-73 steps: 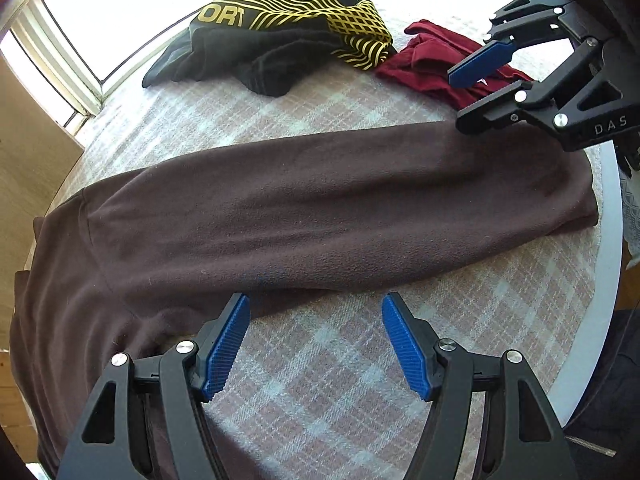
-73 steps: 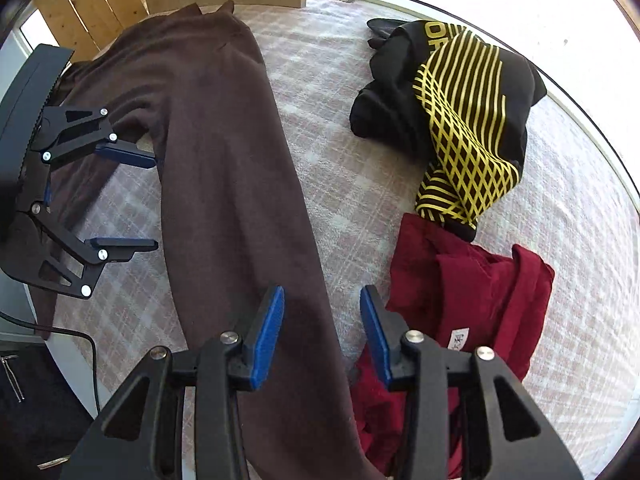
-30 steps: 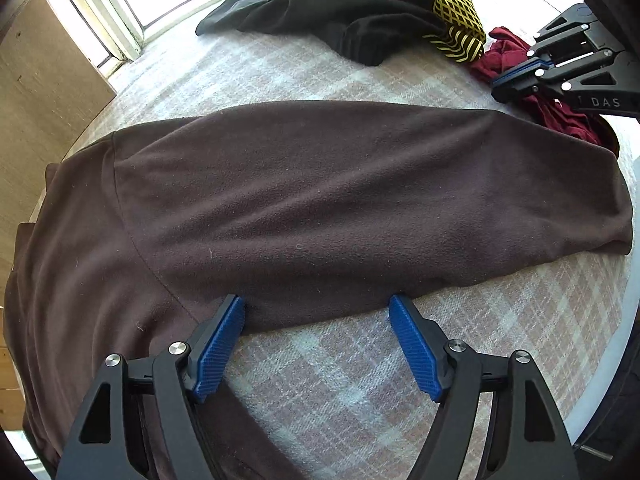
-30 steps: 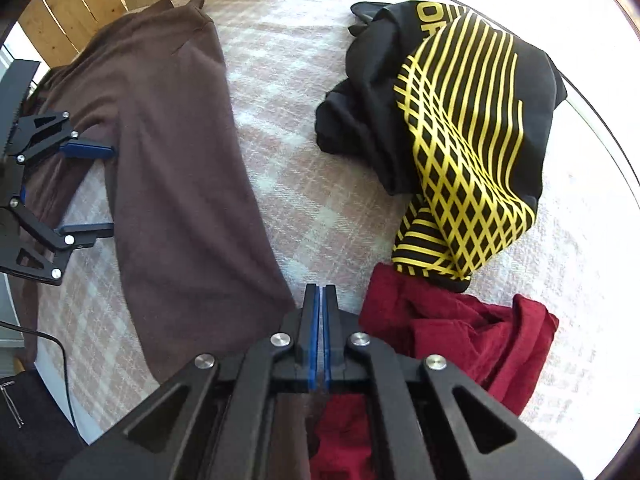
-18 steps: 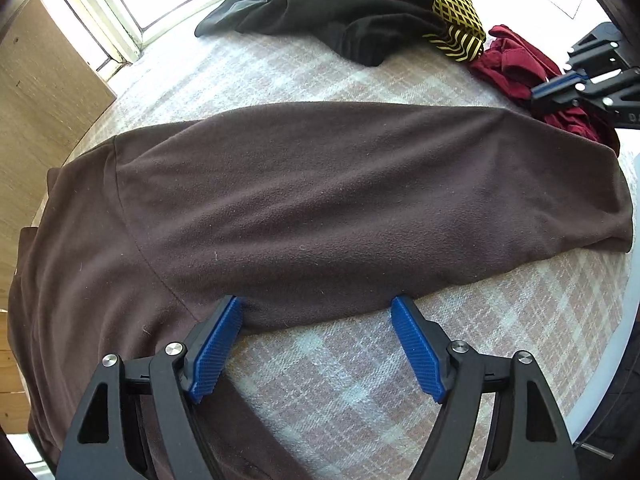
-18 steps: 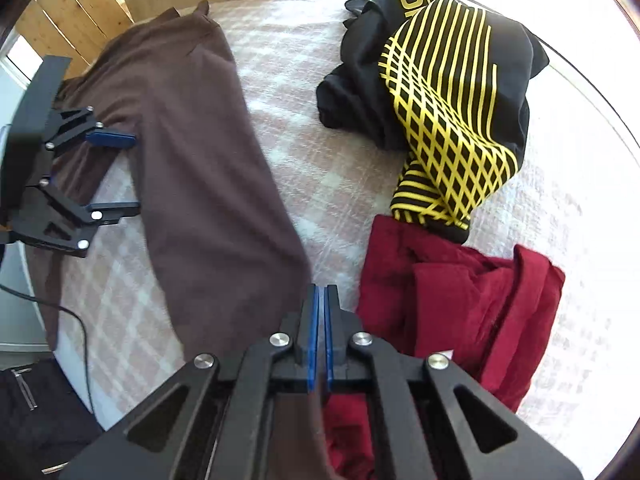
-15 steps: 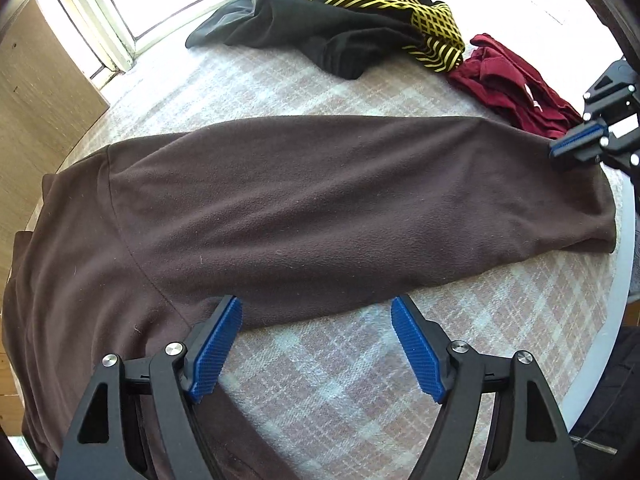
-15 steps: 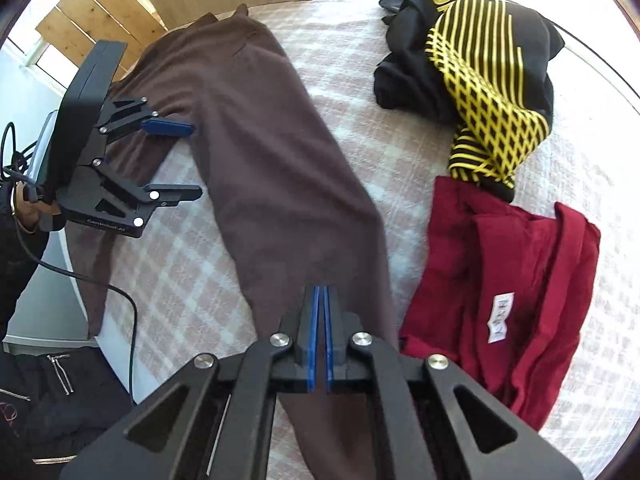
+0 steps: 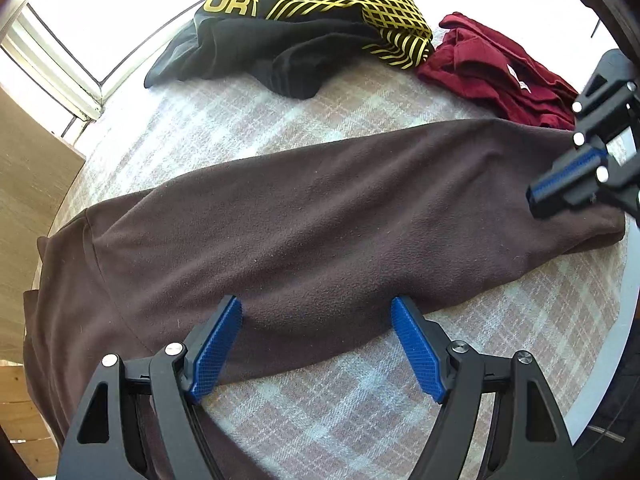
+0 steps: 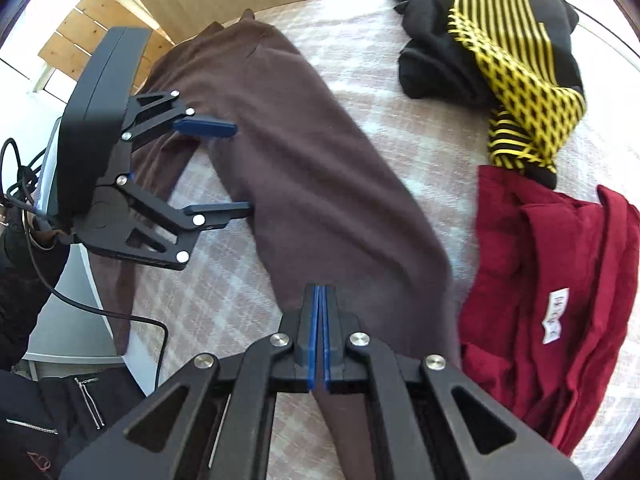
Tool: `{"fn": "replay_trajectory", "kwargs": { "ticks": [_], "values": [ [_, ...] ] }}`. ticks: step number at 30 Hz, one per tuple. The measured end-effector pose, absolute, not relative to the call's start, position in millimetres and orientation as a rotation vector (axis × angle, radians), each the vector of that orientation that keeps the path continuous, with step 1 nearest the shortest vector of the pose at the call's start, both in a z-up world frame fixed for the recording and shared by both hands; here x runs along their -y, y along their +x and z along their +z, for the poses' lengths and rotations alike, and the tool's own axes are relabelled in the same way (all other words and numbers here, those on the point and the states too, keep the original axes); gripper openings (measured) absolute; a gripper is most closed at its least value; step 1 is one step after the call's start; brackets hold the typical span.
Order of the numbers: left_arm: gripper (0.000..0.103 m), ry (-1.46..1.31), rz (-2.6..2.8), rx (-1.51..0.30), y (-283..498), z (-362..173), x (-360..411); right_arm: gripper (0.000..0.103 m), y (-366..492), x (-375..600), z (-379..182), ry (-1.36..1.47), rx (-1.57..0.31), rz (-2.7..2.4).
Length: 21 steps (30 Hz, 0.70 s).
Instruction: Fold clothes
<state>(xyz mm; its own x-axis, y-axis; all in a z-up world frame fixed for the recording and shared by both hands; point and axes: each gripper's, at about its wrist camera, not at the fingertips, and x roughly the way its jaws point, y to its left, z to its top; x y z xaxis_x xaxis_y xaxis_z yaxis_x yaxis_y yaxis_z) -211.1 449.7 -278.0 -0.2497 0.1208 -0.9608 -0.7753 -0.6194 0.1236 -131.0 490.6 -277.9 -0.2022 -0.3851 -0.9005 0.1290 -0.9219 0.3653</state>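
A long brown garment (image 9: 320,216) lies stretched across the round table with the plaid cloth (image 9: 360,412). My left gripper (image 9: 316,304) is open and points down at the garment's near edge, one blue pad on each side of a stretch of it, nothing pinched. In the right wrist view the left gripper (image 10: 240,168) straddles the same edge of the brown garment (image 10: 320,184). My right gripper (image 10: 320,300) is shut on the garment's narrow end, and brown fabric runs under and behind its jaws. The right gripper (image 9: 536,200) shows at the right edge over that end.
A black and yellow top (image 9: 304,28) lies crumpled at the far side. A dark red garment (image 10: 560,288) with a white label lies right beside the brown end. The table's white rim (image 9: 600,392) is close on the right. A hand (image 10: 40,236), cable and dark jacket are at the left.
The right gripper stayed shut and moved from beside the red garment to over the brown end. The left gripper stayed open and shifted slightly along the near edge.
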Motion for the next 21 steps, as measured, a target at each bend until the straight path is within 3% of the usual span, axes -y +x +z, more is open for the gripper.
{"fn": "replay_trajectory", "kwargs": {
  "ticks": [3, 7, 13, 16, 21],
  "values": [
    [0.079, -1.426, 1.931, -0.795, -222.0, -282.8, -454.1, 0.0, -139.9, -488.9, -295.3, 1.809, 0.199, -2.23],
    [0.078, -1.417, 1.958, -0.811, -223.3, -278.7, -454.6, 0.0, -122.8, -520.9, -280.9, 1.827, 0.247, -2.357],
    [0.078, -1.358, 1.82, -0.691, -190.1, -259.7, -466.0, 0.001, -71.2, -508.2, -270.9, 1.745, 0.454, -2.17],
    [0.078, -1.317, 1.69, -0.748, -169.6, -267.2, -486.9, 0.001, -71.3, -507.1, -284.5, 1.818, 0.416, -2.227],
    [0.078, -1.308, 1.734, -0.805, -184.0, -274.4, -505.8, 0.001, -76.6, -537.3, -288.4, 1.769, 0.601, -2.31]
  ]
}}
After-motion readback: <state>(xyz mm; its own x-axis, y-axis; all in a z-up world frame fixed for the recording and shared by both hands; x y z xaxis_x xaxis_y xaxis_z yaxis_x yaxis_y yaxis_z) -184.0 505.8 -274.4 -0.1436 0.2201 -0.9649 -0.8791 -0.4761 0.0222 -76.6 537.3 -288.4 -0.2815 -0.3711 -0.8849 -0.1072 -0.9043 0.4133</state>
